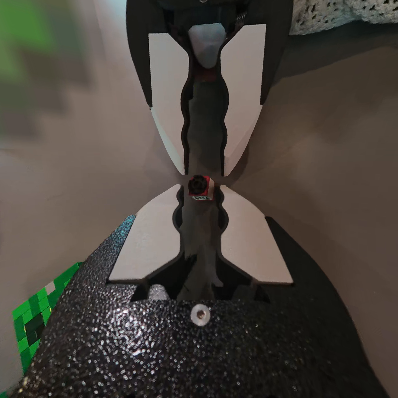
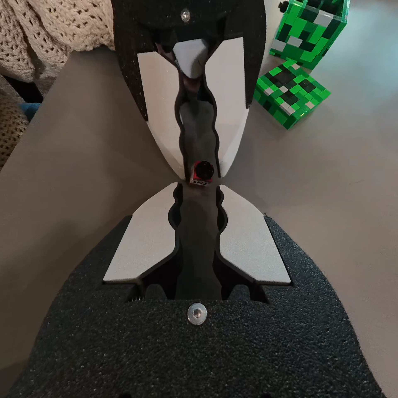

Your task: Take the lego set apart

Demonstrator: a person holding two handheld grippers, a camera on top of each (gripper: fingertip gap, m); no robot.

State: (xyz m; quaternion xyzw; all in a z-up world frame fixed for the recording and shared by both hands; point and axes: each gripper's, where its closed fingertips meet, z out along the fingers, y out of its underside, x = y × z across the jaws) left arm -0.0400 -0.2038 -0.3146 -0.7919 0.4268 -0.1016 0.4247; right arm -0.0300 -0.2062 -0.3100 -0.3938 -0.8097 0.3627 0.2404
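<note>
1. Surface: a plain grey-brown tabletop (image 2: 86, 172); a cream crocheted blanket (image 2: 43, 32) lies past its far edge.
2. Left gripper (image 1: 201, 186) and right gripper (image 2: 199, 186) face each other tip to tip, each with its jaws apart.
3. A small red block (image 1: 201, 190) with a black knob sits on the table between the tips, gripped by neither.
4. Two green brick cubes (image 2: 293, 92) rest close together, well apart from the grippers.

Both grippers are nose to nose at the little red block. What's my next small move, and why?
Probably close the left gripper on the small red block. It sits between those fingertips with slim gaps either side, so the hold looks unsure. The right gripper has its jaws apart with nothing between them, free to pull the black round piece afterwards.
</note>
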